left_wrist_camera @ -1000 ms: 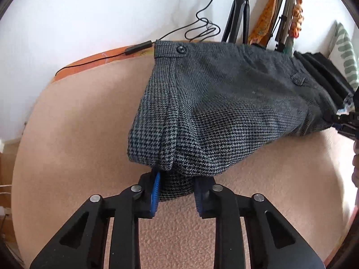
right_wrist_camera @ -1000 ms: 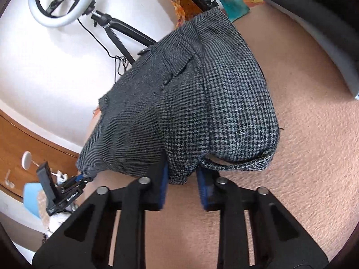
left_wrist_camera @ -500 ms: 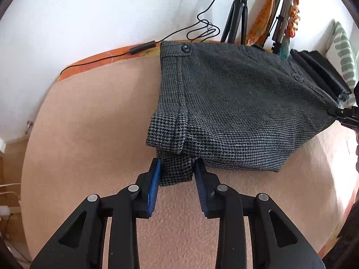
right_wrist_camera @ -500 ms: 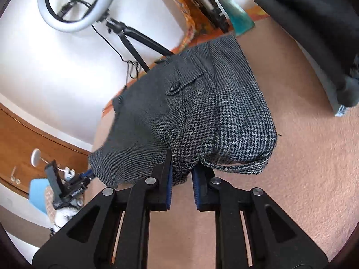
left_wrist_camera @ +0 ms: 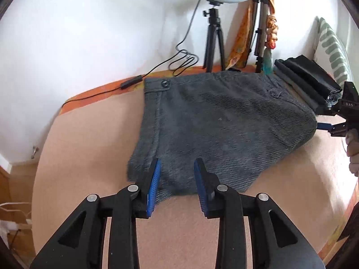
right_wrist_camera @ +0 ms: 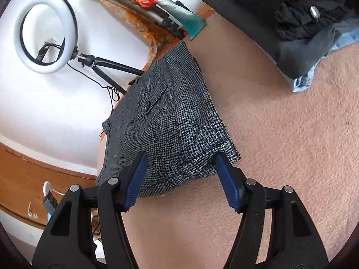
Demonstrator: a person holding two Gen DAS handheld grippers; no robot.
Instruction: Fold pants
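The grey houndstooth pants (left_wrist_camera: 215,125) lie folded flat on the peach blanket (left_wrist_camera: 89,148), waistband button toward the wall. They also show in the right wrist view (right_wrist_camera: 170,130). My left gripper (left_wrist_camera: 177,168) is open, its blue pads straddling the near folded edge with the cloth lying loose between them. My right gripper (right_wrist_camera: 179,163) is open wide at the other end of the fold, its pads either side of the hem corner. It also shows at the right edge of the left wrist view (left_wrist_camera: 336,127).
A stack of folded dark clothes (left_wrist_camera: 307,83) lies beside the pants, also in the right wrist view (right_wrist_camera: 291,22). A ring light on a tripod (left_wrist_camera: 213,33) and its cable (left_wrist_camera: 157,67) stand at the wall. A striped cushion (left_wrist_camera: 332,44) is at far right.
Both grippers laid the folded end of the pants down on the blanket and opened, letting go of the cloth. The pants now lie flat.
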